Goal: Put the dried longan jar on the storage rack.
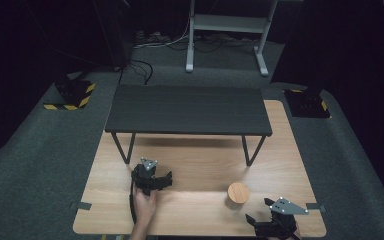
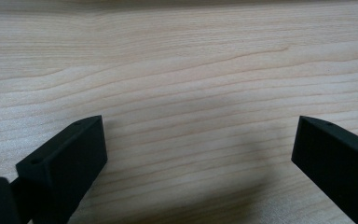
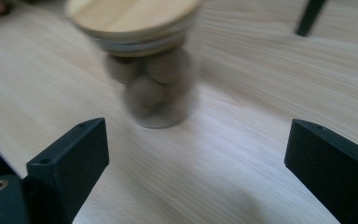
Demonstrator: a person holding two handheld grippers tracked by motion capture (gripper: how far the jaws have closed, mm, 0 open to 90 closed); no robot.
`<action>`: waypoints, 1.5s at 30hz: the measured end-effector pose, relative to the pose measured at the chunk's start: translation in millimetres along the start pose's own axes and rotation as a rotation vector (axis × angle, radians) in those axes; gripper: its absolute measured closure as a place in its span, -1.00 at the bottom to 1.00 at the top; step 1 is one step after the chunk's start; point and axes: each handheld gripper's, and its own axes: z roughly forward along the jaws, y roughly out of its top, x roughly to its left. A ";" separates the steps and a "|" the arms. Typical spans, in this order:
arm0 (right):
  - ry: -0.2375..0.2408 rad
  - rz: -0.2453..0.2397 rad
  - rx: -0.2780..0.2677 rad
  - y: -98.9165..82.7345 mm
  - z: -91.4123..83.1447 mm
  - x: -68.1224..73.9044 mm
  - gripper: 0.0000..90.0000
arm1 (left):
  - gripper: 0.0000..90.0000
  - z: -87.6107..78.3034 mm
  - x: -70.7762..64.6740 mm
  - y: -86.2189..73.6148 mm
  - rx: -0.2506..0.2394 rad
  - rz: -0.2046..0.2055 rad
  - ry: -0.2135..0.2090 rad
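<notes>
The right gripper point(image 1: 260, 212) sits at the surface's point(image 1: 195, 175) near edge, jaws spread wide and holding nothing. Just beyond stands a glass jar point(image 1: 238, 195) with a wooden lid, bare wood around it. The left gripper point(image 1: 164, 180), hand-held low, is likewise wide open. Farther back stands a black bench point(image 1: 187, 109).
</notes>
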 end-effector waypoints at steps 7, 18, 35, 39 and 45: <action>0.044 -0.044 -0.004 10.2 14.5 4.2 -0.88 | -0.93 0.0 0.1 0.0 0.000 0.000 0.000; 0.058 -0.088 -0.016 25.7 35.7 5.3 -0.84 | -0.93 -0.1 1.2 -0.5 -0.003 -0.008 -0.003; 0.047 -0.116 -0.027 28.1 46.2 5.5 -0.50 | -0.93 -0.1 2.7 -1.3 -0.009 -0.015 -0.008; 0.041 -0.123 -0.028 27.3 46.0 6.0 -0.46 | -0.93 -0.1 2.7 -1.3 -0.009 -0.015 -0.007; 0.040 -0.125 -0.032 26.3 46.1 6.1 -0.45 | -0.93 0.0 2.6 -1.2 -0.008 -0.015 -0.007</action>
